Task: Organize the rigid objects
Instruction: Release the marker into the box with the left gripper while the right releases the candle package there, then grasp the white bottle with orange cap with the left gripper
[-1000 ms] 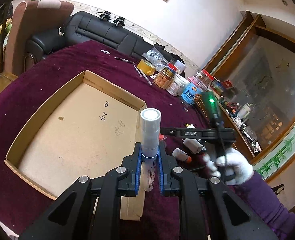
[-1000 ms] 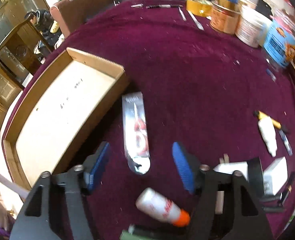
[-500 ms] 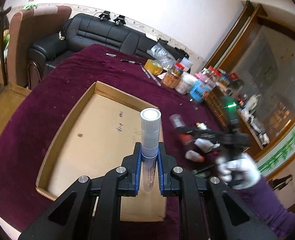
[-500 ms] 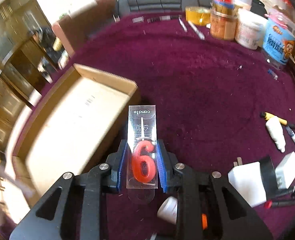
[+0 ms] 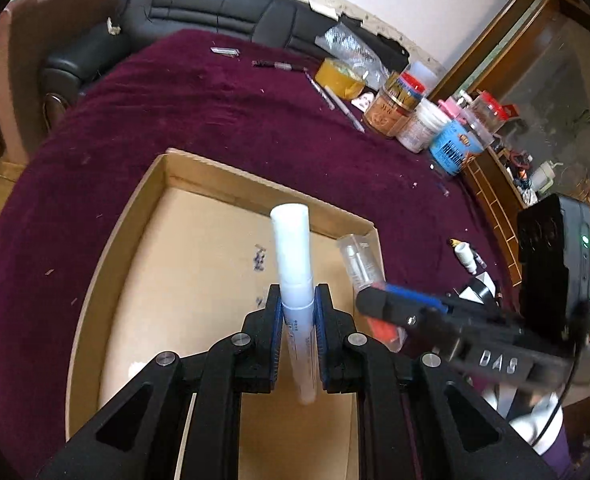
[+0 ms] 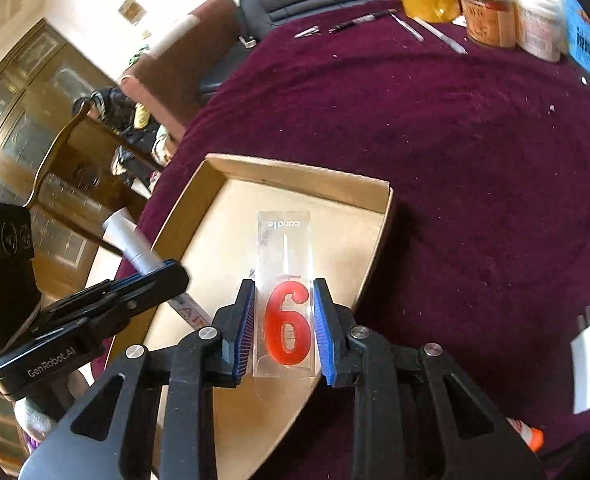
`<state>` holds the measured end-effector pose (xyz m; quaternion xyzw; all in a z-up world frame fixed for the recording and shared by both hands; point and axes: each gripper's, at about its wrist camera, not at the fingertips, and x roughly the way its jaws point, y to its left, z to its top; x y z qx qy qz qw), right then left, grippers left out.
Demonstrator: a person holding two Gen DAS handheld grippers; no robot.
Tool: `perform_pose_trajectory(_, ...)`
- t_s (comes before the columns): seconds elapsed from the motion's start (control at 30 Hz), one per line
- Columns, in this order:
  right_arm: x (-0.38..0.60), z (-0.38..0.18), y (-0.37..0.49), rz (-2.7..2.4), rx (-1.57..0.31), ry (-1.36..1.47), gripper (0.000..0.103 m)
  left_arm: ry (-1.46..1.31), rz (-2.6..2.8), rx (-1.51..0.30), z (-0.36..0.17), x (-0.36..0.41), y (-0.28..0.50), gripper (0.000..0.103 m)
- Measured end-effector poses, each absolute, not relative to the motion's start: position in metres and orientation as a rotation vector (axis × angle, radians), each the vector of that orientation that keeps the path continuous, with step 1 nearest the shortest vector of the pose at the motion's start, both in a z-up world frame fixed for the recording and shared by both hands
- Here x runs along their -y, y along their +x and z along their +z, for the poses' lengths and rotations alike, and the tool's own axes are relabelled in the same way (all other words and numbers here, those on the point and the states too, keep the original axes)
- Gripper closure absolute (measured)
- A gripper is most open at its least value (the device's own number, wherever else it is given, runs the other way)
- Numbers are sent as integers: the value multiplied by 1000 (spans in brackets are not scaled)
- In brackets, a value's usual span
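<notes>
Both grippers are now hanging over the box [image 5: 175,168], which is holding nothing yet. Left gripper [image 5: 298,336] fingers are clamping the tube [image 5: 291,248]; right gripper [image 6: 283,328] fingers, having just been closing, are pinching the candle pack [image 6: 285,264]. More items are waiting on the worktop [image 6: 475,152].

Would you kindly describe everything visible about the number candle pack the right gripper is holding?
The candle pack is a flat, clear plastic sleeve printed "candle", holding a red "6" candle with a thin white stick. The right gripper clamps its lower part between blue pads, so it juts forward above the cardboard tray without touching it.
</notes>
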<state>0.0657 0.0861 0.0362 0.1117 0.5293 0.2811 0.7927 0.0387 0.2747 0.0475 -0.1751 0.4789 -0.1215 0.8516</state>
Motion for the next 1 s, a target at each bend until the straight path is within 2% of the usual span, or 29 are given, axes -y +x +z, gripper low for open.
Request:
perform_pose_trajectory(0.23, -89, 33, 75, 524, -1114, 212, 76, -380, -219, -1053, 24, -261, 70, 90)
perform_pose_trajectory(0.33, -90, 33, 77, 495, -1099, 186, 75, -416, -192, -1058, 18, -265, 70, 69)
perform_pose_trajectory(0.4, -90, 35, 77, 499, -1094, 179, 73, -427, -196, -1037, 17, -269, 68, 61)
perform_pose_trajectory(0.47, -85, 40, 74, 501, -1076, 182, 73, -422, -182, -1014, 18, -274, 60, 47)
perform_pose_trajectory(0.53, -78, 46, 68, 507, -1042, 203, 73, -423, -138, -987, 15, -282, 47, 42)
perform_pose_trajectory(0.67, -58, 64, 47, 519, -956, 210, 72, -507, -100, -978, 4, -297, 31, 41)
perform_pose_trajectory(0.83, -21, 84, 16, 483, -868, 208, 58, -510, -32, -970, 4, -297, 14, 41)
perform_pose_trajectory(1.0, 34, 95, -16, 406, -799, 210, 58, -555, -3, -941, 5, -298, -6, 37)
